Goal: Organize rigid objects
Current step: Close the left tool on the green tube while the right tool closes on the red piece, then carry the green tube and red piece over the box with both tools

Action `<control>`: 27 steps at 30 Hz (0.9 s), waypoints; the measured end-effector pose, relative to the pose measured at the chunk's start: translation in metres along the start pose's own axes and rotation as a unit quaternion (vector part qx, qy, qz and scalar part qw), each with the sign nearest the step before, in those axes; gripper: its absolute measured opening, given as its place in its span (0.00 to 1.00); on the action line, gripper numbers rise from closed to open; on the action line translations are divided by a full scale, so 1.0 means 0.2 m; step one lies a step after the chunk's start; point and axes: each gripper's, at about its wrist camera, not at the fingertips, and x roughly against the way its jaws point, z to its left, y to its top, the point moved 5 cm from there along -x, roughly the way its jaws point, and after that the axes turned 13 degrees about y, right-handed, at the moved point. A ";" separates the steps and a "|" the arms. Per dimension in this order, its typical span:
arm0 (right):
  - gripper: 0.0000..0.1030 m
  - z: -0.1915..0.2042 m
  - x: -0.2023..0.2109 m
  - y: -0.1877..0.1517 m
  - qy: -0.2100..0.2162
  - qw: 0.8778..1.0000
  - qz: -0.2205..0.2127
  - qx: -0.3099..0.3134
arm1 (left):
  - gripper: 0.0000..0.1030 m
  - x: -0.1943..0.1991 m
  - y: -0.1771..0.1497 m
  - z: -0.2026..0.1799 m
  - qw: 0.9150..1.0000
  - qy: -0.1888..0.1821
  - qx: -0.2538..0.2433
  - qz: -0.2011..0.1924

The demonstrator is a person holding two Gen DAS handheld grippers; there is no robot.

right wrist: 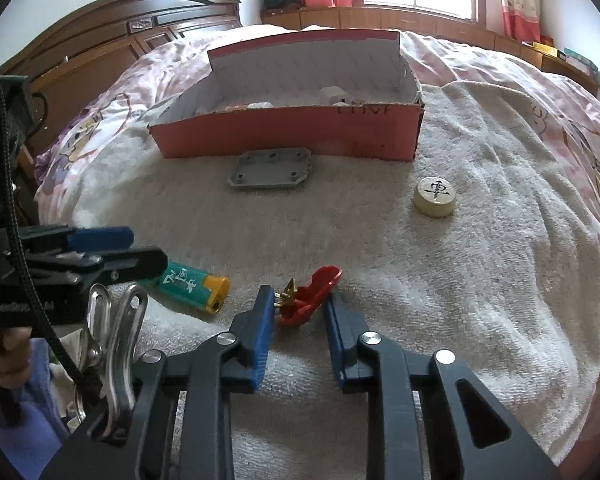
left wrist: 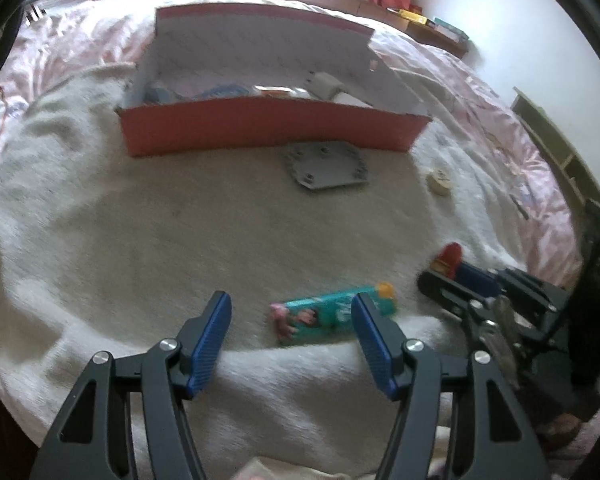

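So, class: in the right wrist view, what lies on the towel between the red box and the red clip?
A grey plate with holes lies just before the red box; from there to the red clip, only bare towel.

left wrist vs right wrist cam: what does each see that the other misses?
Left wrist only: the pink cartoon print on the teal lighter, and blue items lying in the box's left end.

Right wrist only: the black character on the round cream chess piece, the brass clip on the red plastic piece between the right gripper jaws, the dark wooden headboard, and a steel clamp.

Both: the red cardboard box, the grey drilled plate, the white towel, and the left gripper straddling the lighter.
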 end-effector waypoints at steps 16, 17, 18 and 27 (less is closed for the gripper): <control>0.25 -0.11 0.03 0.04 0.006 0.999 -0.019 -0.027 | 0.83 -0.06 -0.01 -0.15 0.999 0.025 0.001 0.021; 0.25 -0.12 0.04 0.04 0.008 0.999 -0.022 -0.029 | 0.83 -0.06 -0.01 -0.16 0.999 0.032 -0.002 0.020; 0.25 -0.12 0.04 0.04 0.009 0.999 -0.023 -0.030 | 0.83 -0.07 -0.01 -0.17 0.999 0.039 -0.006 0.020; 0.25 -0.13 0.03 0.02 0.025 0.999 -0.025 -0.037 | 0.83 -0.09 -0.02 -0.20 0.997 0.071 -0.017 0.019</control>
